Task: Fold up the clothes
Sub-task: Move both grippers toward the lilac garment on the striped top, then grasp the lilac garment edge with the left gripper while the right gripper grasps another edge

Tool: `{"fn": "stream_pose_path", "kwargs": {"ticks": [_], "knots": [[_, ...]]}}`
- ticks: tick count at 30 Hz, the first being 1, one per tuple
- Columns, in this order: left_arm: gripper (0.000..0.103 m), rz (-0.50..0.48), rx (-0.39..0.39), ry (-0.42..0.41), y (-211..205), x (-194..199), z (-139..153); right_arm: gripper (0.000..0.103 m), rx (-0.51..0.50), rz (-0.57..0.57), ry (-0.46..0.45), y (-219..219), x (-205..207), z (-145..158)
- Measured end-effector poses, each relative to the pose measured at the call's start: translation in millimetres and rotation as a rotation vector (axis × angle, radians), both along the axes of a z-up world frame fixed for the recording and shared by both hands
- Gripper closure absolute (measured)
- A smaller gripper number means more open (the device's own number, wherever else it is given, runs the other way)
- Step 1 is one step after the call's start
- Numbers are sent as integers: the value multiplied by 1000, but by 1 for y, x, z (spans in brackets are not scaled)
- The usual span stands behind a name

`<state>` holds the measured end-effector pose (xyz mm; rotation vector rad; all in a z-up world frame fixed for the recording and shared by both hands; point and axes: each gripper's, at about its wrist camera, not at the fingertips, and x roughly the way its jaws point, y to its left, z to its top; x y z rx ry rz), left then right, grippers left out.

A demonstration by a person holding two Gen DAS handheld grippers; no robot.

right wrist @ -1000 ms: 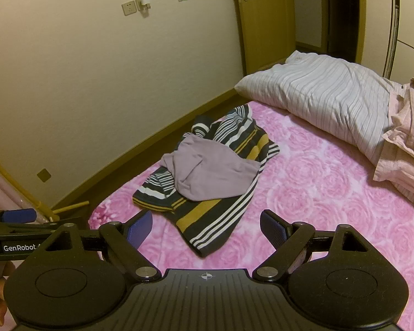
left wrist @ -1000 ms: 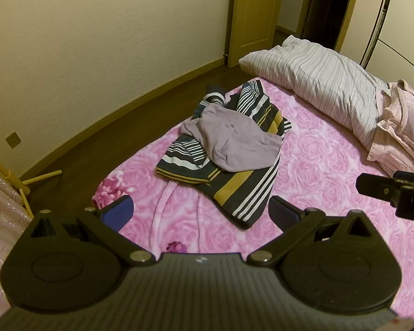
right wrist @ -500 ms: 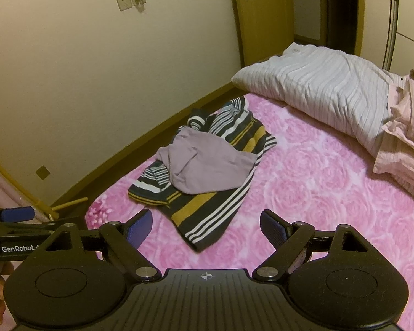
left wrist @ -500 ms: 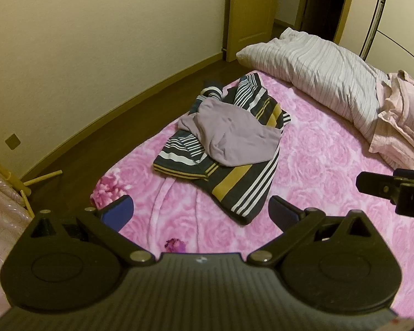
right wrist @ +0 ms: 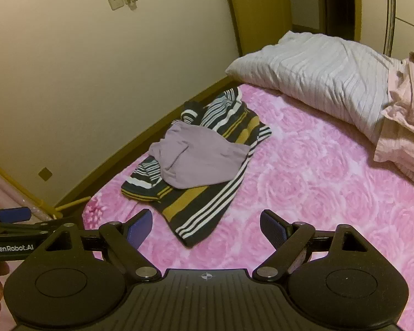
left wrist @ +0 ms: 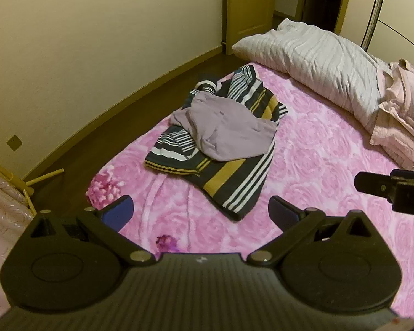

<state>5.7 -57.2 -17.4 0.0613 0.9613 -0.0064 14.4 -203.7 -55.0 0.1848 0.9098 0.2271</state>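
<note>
Two garments are observed heaped on the pink floral bedspread (left wrist: 331,165), toward its left edge: a lilac garment (left wrist: 226,129) is draped over a striped garment (left wrist: 234,182). The striped piece's long axis runs from near to far, its near tip pointing at the jaws. The left gripper (left wrist: 200,211) and right gripper (right wrist: 206,227) are both held with jaws spread wide and nothing between them, short of the heap. The near tip appears slightly left of centre in the right view, slightly right in the left. Neither gripper is judged clearly nearer.
</note>
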Motion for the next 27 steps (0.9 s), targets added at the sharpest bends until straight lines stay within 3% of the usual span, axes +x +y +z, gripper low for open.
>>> {"fn": "stream_pose_path", "kwargs": {"ticks": [13, 21, 27], "knots": [[1, -75, 48, 9, -12, 22, -18, 21, 10, -54, 35, -32, 10, -22], [1, -218, 66, -7, 12, 92, -51, 21, -57, -49, 9, -18, 44, -34], [1, -376, 85, 22, 36, 169, -99, 21, -170, 47, -3, 25, 86, -68]]}}
